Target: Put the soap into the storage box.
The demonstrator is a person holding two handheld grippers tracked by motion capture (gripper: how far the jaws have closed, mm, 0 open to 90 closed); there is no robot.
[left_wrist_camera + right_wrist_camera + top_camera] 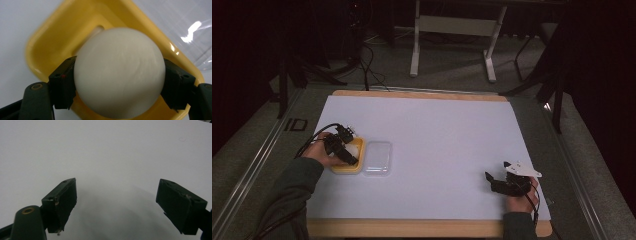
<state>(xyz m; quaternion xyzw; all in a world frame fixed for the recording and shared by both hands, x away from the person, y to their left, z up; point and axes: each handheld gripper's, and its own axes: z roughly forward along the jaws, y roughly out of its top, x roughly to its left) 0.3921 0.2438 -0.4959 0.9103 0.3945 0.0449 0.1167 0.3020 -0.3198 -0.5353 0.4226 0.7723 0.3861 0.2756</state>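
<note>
White and smooth, a round ball (pixel 119 72) is gripped between the two black jaws of the left gripper (pixel 119 85), which are closed against its left and right sides. The ball is held directly over a shallow yellow tray (pixel 45 40) with rounded corners, seen close up in the left gripper view; whether the ball is touching the tray floor or is held just above it cannot be told. A small pale shape is glimpsed behind the ball inside the tray, but it is too hidden to identify. In the high view, the left gripper (pixel 343 146) and the yellow tray (pixel 347 169) are found near the front left of a white table surface (pixel 437 135), and a clear plastic lid (pixel 377 158) is lying just beside the tray on its right. The right gripper (pixel 498 181) is seen well apart, near the front right of the table, held low over the bare surface. In the right gripper view, its jaws are spread wide with nothing between them. The step in hand is judged to be either the setting down or the lifting out of the ball at the tray. A steady grip is called for next, since a smooth round ball could easily slip or roll away.
</note>
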